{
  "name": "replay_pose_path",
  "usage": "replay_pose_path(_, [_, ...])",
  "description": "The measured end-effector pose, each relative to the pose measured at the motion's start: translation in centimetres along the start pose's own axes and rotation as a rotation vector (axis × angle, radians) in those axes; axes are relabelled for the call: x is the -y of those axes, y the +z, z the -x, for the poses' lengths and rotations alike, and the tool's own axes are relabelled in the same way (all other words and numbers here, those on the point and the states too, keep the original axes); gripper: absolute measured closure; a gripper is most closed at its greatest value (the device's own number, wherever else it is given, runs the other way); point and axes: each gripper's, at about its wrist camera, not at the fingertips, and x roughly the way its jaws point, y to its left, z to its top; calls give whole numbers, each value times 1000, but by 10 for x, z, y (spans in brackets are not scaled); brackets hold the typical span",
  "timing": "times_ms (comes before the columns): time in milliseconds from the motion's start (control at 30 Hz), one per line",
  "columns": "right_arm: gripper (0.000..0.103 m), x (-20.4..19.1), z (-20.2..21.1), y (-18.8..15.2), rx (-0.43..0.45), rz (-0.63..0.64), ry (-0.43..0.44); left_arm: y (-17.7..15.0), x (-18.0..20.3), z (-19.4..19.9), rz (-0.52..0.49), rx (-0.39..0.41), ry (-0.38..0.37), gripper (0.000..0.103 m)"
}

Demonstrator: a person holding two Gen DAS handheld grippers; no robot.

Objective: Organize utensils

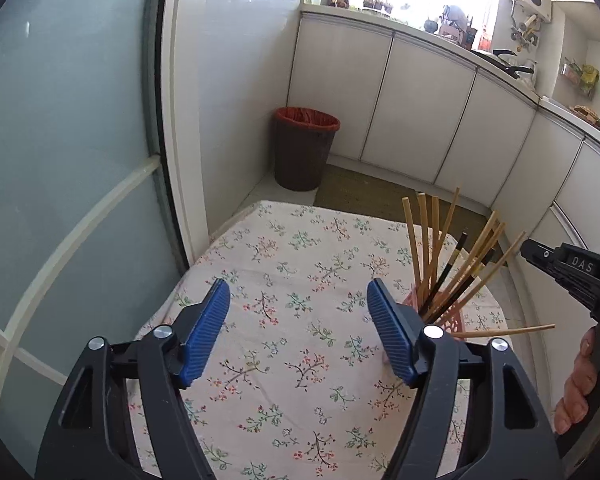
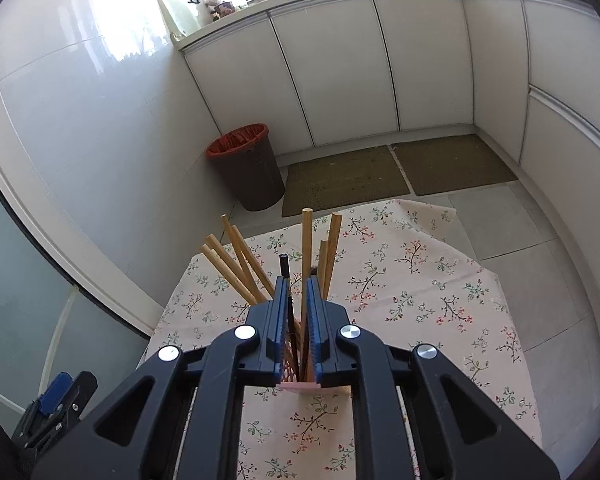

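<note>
We have the left gripper (image 1: 298,332) released, jaws spread wide over bare floral tablecloth (image 1: 284,248) with nothing between the pads; we read it as parked clear of the work. The pink holder (image 1: 454,316) sits near the table's right edge with the chopsticks (image 1: 452,256) fanned upright in it, mostly pale wood plus a couple of dark ones, so the sorting looks largely done. The right gripper (image 2: 298,320) is nearly closed, pointing down over the holder. A dark chopstick (image 2: 286,280) runs up through the narrow gap against the left pad, but we can't tell whether the pads actually pinch it or it just stands behind them. Likely purpose: feeding or straightening that stick in the bundle. Only the left view shows one pale chopstick (image 1: 504,332) lying near-horizontal, sticking out sideways past the holder, plus the hand (image 1: 578,380) on the right tool. Only the right view shows the gap between the jaws and the holder's perforated wall.
</note>
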Motion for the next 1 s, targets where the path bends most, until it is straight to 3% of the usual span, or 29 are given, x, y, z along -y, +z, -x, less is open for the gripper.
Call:
replay_pose_path(67, [74, -3, 17, -1, 41, 24, -20, 1, 7, 8, -22, 34, 33, 20])
replay_pose_path(167, [66, -4, 44, -6, 88, 43, -73, 4, 18, 22, -54, 72, 78, 11])
replay_pose_path(300, [52, 2, 75, -19, 124, 54, -183, 4, 34, 44, -85, 103, 77, 8])
replay_pose_path(367, [38, 9, 86, -25, 130, 47, -225, 3, 41, 53, -102, 107, 59, 7])
replay_pose_path(600, [22, 34, 119, -44, 137, 20, -314, -7, 70, 79, -167, 118, 15, 7])
replay_pose_path(767, [9, 44, 149, -59, 219, 24, -400, -20, 87, 99, -193, 127, 0, 7])
replay_pose_path(900, [7, 50, 175, -75, 280, 28, -452, -32, 98, 112, -206, 108, -30, 7])
replay_pose_path(1000, [7, 56, 191, -86, 263, 1, -467, -43, 102, 128, -191, 137, -61, 7])
